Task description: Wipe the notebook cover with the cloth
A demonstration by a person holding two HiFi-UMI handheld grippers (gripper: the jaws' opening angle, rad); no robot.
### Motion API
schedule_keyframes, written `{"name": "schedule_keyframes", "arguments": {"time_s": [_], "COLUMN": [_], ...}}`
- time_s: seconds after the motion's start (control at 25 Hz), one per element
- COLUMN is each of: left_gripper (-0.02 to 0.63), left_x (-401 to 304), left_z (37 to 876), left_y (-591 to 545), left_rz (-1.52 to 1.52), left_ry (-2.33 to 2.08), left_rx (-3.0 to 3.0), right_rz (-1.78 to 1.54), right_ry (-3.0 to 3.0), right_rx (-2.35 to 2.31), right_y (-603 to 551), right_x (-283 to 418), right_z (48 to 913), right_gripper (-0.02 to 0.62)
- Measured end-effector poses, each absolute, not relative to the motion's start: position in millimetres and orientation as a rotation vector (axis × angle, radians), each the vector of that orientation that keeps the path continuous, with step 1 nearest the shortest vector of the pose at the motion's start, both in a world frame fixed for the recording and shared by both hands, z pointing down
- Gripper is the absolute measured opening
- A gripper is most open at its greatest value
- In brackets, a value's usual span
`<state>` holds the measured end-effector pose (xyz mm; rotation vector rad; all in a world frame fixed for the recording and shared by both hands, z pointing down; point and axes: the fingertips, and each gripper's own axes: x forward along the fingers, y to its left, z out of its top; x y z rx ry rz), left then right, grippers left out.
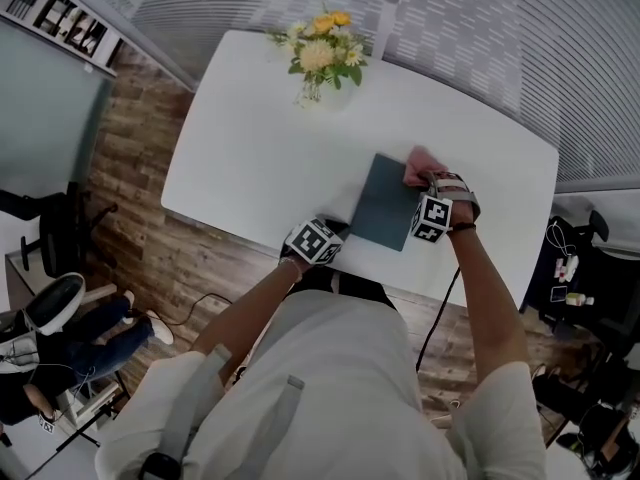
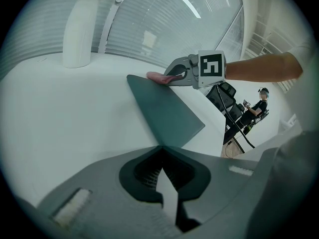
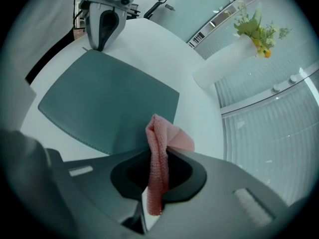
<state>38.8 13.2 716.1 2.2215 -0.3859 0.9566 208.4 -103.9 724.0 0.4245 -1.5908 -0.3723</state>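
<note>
Pink cloth (image 3: 169,136) clamped in right tongs (image 3: 158,156) at notebook (image 1: 385,203) edge; left tongs (image 2: 160,148) together; flowers (image 1: 320,53) in vase (image 2: 79,31).

Pale shirt (image 1: 330,388); grey left gripper (image 1: 338,230) bears marker cube (image 1: 313,241).

The right gripper (image 3: 158,176) pinches a pink cloth (image 3: 163,136) — at the notebook (image 3: 107,103) edge.

Head cam sits up top, looking steeply down on the whole white table (image 1: 250,158); left gripper cam rides low at the near edge, facing across the notebook (image 2: 164,113) toward the right gripper (image 2: 168,76); right gripper cam looks back, close over the notebook, at the left gripper (image 3: 100,45); all three catch notebook and vase (image 2: 79,34).
</note>
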Motion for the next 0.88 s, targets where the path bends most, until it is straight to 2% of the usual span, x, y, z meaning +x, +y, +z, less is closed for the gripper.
{"name": "schedule_keyframes", "arguments": {"time_s": [0.88], "left_gripper": [-0.002], "left_x": [39.0], "left_z": [715.9], "left_y": [13.4], "left_rz": [0.956], "left_ry": [-0.38], "left_rx": [2.211], "right_rz": [-0.343], "right_ry": [-1.636], "right_rx": [0.429], "right_y": [-75.7], "right_x": [196.5], "right_z": [723.0], "right_gripper": [0.015]}}
